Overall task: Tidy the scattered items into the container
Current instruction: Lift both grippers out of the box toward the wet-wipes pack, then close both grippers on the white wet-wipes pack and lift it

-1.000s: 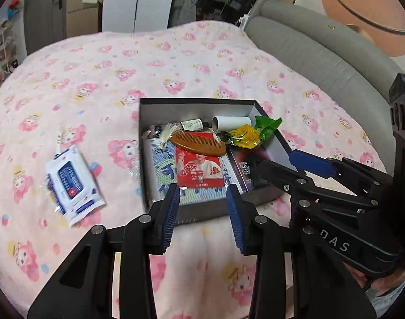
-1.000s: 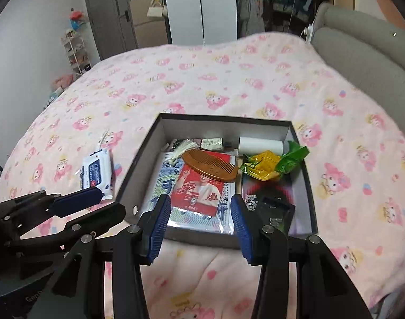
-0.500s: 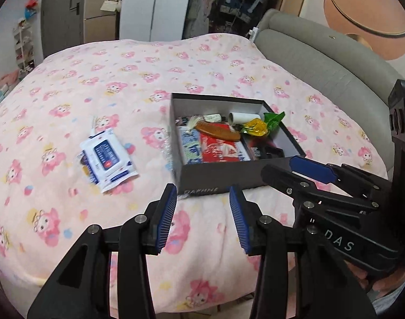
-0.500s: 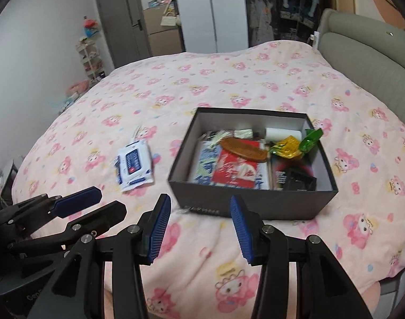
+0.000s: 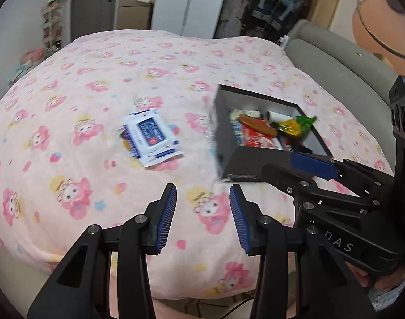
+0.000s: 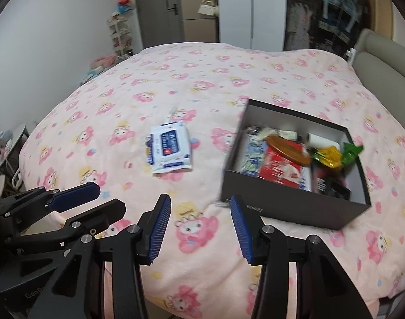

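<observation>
The left gripper [image 5: 202,212] and right gripper [image 6: 201,223] both gape wide with nothing between the pads, low over the pink blanket [image 6: 101,122]. One wet-wipes pack [image 5: 152,139] lies ahead and left of the left jaws, apart from the one dark box [image 6: 290,207], which sits ahead to their right. Judged best: approach flat, pinch the pack's near edge, lift clear of the box wall. Inside: one wooden comb [image 6: 289,150], one white roll [image 6: 324,141].
</observation>
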`<state>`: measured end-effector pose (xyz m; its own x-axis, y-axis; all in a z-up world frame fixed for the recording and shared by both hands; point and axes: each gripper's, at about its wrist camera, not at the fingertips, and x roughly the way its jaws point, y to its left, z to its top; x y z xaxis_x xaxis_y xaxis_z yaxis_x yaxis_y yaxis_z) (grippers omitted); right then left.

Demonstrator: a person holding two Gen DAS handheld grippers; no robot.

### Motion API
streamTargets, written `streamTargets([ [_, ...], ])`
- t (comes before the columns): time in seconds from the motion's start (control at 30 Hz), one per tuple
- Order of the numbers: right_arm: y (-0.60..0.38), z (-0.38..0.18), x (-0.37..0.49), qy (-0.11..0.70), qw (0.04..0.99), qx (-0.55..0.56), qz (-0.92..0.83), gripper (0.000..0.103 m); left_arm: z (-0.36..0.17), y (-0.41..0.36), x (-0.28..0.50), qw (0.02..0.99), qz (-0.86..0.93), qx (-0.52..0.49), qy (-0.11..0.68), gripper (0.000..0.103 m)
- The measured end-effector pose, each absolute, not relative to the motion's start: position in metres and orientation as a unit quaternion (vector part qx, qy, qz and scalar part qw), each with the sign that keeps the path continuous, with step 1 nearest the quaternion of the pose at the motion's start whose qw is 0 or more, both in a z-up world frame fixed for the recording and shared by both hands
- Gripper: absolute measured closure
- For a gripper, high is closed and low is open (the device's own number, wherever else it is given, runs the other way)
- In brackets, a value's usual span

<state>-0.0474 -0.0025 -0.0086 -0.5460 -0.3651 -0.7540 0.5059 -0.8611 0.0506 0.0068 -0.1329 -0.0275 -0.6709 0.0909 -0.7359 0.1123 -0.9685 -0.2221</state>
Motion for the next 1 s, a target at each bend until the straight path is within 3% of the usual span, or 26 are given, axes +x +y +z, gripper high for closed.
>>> streamTargets([
  [0.47, -0.084, -0.023, -0.073, 0.098, 0.292, 0.382, -0.871, 0.060, -0.055, -0.223, -0.007, 0.069, -0.908, 0.359, 0.207, 0.057],
  [0.87, -0.132, -0.108, -0.157, 0.116, 0.270, 0.465, -0.835, 0.060, -0.162, -0.278, -0.094, 0.072, -0.861, 0.404, 0.299, 0.060],
  [1.0, -0.138, -0.130, -0.166, 0.125, 0.263, 0.484, -0.825, 0.060, -0.190, -0.288, -0.106, 0.042, -0.841, 0.411, 0.349, 0.068],
])
